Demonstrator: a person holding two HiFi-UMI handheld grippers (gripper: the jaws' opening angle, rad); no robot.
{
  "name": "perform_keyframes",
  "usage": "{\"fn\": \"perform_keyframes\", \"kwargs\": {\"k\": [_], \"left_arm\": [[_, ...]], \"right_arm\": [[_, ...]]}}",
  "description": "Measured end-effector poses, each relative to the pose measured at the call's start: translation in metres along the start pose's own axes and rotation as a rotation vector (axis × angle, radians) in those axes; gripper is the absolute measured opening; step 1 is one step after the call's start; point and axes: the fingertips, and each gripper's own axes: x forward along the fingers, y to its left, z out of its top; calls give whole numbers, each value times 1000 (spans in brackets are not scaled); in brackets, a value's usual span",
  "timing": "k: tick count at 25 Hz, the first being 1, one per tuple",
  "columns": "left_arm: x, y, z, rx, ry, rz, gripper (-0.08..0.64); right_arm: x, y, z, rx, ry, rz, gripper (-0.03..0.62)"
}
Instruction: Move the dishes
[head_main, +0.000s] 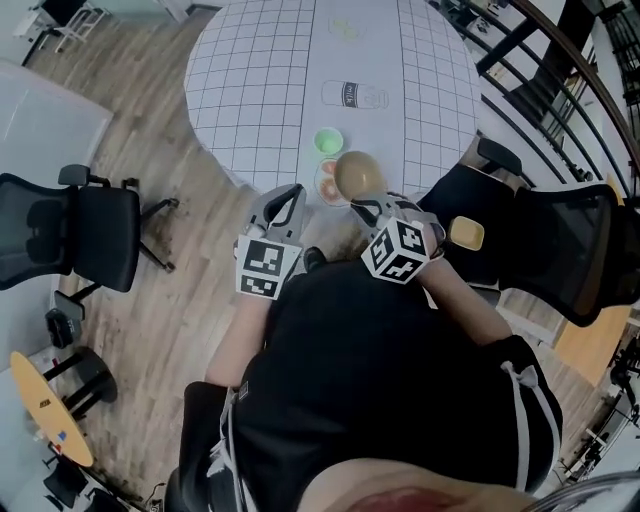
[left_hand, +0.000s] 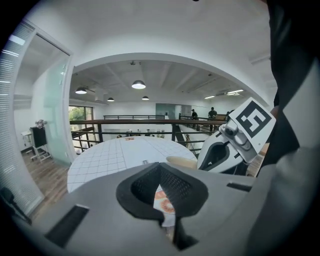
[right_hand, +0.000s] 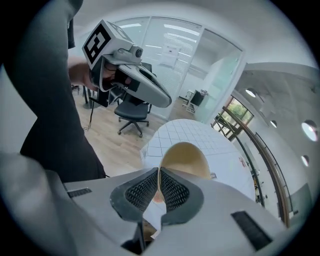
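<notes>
We carry a bowl at the table edge.
Our right gripper (right_hand: 159, 174) is closed on the tan bowl (right_hand: 186, 156) rim, above a plate (head_main: 324, 188) at the table (head_main: 260, 90) edge; our left gripper (left_hand: 160, 167) has its jaws together, empty.

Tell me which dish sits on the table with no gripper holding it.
The small green bowl, alone on the gridded table. The tan bowl is clamped in the right gripper, the orange-patterned plate in the left gripper.
</notes>
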Motion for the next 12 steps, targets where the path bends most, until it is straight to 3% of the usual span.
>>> {"fn": "perform_keyframes", "kwargs": {"k": [9, 12], "left_arm": [[-30, 65, -19, -115, 4, 226, 5], [-35, 79, -16, -117, 2, 281, 5]], "right_arm": [[64, -2, 57, -237, -30, 116, 29], [83, -3, 70, -308, -32, 147, 29]]}}
